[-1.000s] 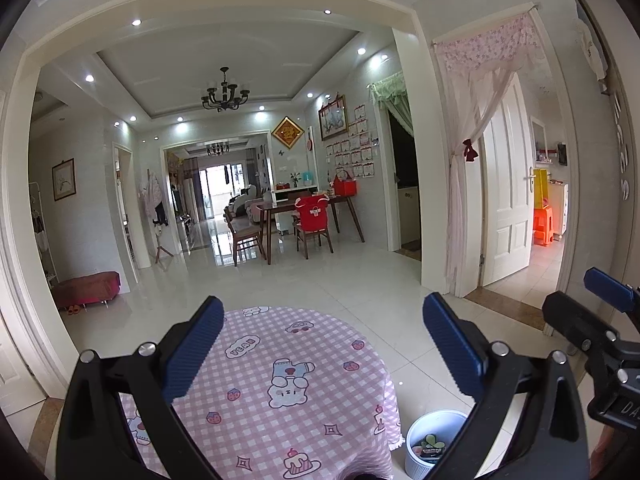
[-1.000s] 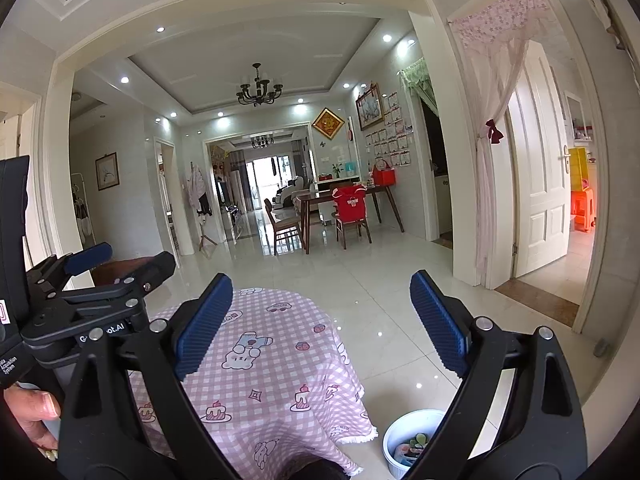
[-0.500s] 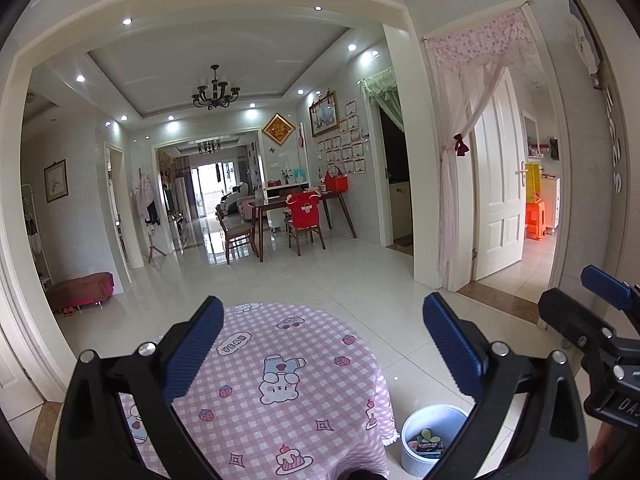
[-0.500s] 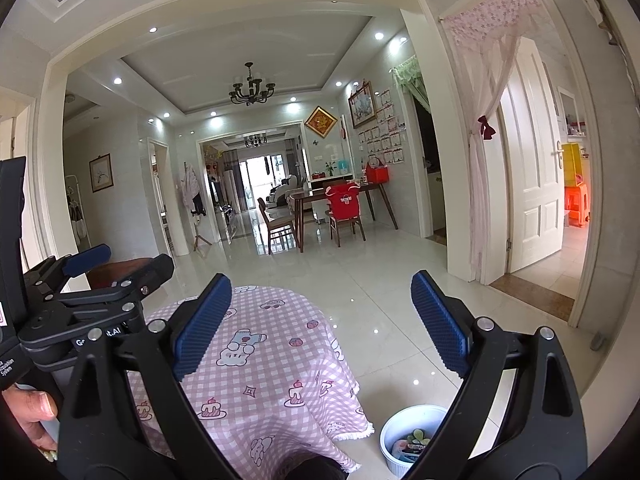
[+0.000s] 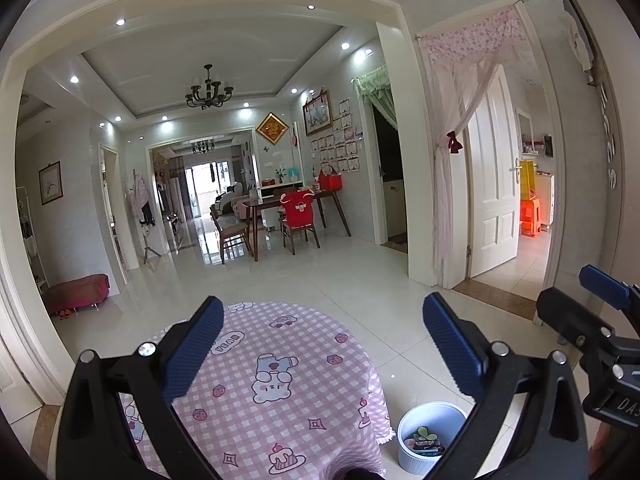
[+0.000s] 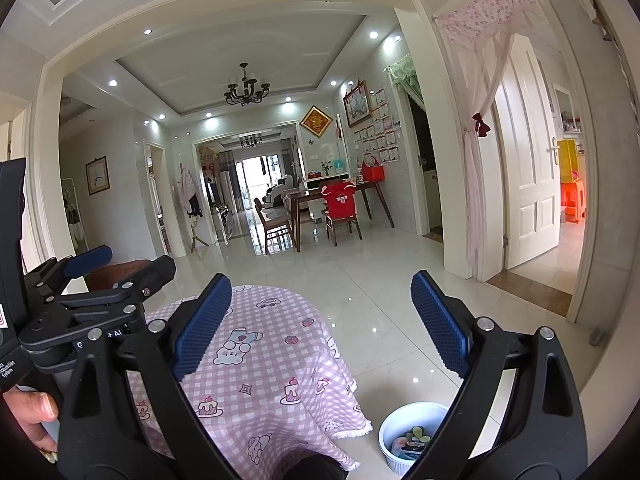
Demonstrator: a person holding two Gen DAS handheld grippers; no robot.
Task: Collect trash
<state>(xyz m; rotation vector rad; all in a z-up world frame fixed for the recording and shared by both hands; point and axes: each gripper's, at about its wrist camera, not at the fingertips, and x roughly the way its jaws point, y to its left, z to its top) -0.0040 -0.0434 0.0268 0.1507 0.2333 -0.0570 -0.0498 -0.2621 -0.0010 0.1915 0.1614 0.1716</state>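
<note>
A white round bin (image 5: 430,438) stands upright on the floor beside the table, holding wrappers (image 5: 424,442).

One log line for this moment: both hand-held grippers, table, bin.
left hand-held gripper: open, empty | right hand-held gripper: open, empty | table: no trash seen | bin: on floor, holds trash

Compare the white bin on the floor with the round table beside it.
The bin is plain white; the table is draped in a pink checked cartoon cloth. The bin sits low on the floor to the table's right and is much smaller. The bin holds wrappers; no trash shows on the table's top. Both are round, and both grippers, left and right, hang open above them.
</note>
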